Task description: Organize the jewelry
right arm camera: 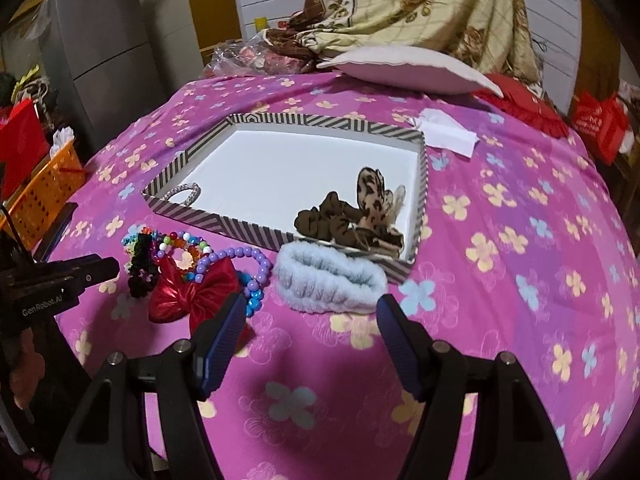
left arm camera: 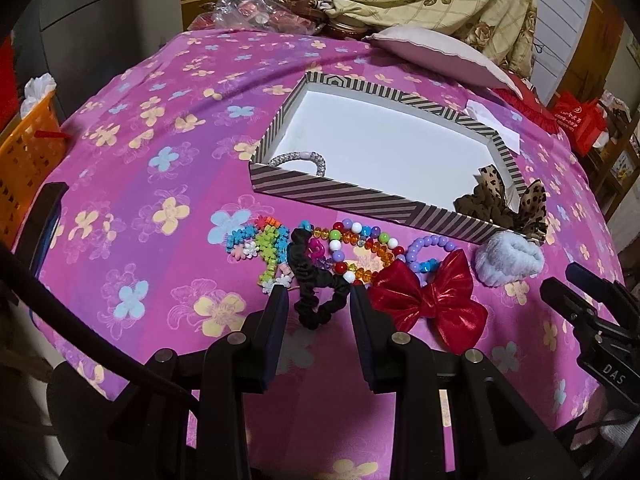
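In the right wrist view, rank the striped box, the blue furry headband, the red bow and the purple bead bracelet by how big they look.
1. striped box
2. blue furry headband
3. red bow, close to the headband; it lies partly behind a gripper finger, so that order is unsure
4. purple bead bracelet

box on bedspread | scrunchie inside | bow, headband before box

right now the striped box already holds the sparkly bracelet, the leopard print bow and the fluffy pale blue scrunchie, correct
Not quite. The fluffy pale blue scrunchie is not in the striped cardboard box; it lies on the pink flowered cloth just outside the box's near wall, as the right wrist view shows. The sparkly silver bracelet and the leopard print bow are inside.
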